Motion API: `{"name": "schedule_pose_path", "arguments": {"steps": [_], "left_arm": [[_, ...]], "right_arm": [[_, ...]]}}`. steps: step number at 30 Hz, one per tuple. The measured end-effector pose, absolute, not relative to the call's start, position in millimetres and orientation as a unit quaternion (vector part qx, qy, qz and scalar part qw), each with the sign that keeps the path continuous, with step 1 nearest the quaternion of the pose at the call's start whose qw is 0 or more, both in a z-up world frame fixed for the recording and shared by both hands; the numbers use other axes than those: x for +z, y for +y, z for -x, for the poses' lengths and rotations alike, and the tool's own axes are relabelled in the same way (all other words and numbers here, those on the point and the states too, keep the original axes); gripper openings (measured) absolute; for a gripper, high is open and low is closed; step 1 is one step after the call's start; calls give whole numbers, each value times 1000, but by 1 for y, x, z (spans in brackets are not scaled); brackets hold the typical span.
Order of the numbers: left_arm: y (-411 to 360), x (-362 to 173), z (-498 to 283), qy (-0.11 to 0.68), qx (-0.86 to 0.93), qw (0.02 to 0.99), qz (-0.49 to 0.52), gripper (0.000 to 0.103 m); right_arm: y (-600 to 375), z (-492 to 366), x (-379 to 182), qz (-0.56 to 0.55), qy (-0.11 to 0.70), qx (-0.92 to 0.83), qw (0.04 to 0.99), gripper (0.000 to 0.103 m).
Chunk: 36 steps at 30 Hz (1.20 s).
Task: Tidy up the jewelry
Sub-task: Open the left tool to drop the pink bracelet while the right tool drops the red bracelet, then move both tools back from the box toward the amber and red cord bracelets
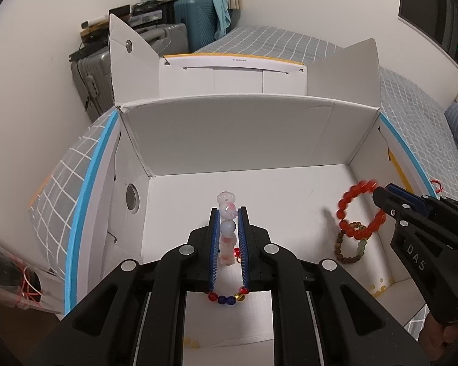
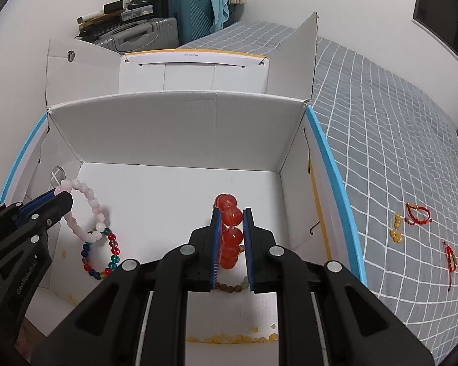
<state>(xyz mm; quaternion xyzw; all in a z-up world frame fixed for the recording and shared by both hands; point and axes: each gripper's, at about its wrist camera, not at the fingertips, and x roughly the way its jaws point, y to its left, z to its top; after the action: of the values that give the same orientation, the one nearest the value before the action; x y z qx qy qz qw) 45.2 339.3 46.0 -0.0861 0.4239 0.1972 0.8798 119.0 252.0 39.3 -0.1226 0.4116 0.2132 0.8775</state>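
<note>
Jaws clamped both sides: our left gripper (image 1: 228,224) pinches the pink bead bracelet (image 2: 84,210), right gripper (image 2: 231,228) the red bead bracelet (image 1: 361,210), both over the white box (image 1: 229,140). Multicolor bracelet (image 2: 100,253) already inside (brown one too); red string bracelets (image 2: 416,213) remain out on the bedspread (image 2: 381,122).

Stacked suitcases (image 2: 155,32) in the corner, teal one (image 1: 195,24) draped with cloth, beside checked bedspread (image 2: 397,128).
</note>
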Motion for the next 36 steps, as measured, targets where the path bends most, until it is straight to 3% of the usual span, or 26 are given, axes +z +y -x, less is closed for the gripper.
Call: {"name": "schedule_pose_path", "arguments": {"steps": [3,5,7,8,10,14,22,36], "left_arm": [[340,47,-45,421,197,881,89,13],[340,50,-44,416,196,883,92,16],[339,53,-42,409,198,886,94,31],[339,55,-40,405,201,887,94,36],[337,59,-39,396,203,891,94,57],[332,68,-36,378,212,897,87,72],[316,84,-42,358,199,908,86,94],[244,104,-68,343,141,926,72,97]], "right_arm": [[249,-118,45,116,406,217,880,21],[247,-118,48,112,400,215,884,34],[243,-117,52,108,397,214,886,38],[241,-118,54,104,395,213,888,44],[237,-117,57,99,390,210,891,52],[228,-115,65,99,375,194,901,73],[197,-117,84,87,354,167,916,92],[108,-123,104,69,330,92,937,95]]}}
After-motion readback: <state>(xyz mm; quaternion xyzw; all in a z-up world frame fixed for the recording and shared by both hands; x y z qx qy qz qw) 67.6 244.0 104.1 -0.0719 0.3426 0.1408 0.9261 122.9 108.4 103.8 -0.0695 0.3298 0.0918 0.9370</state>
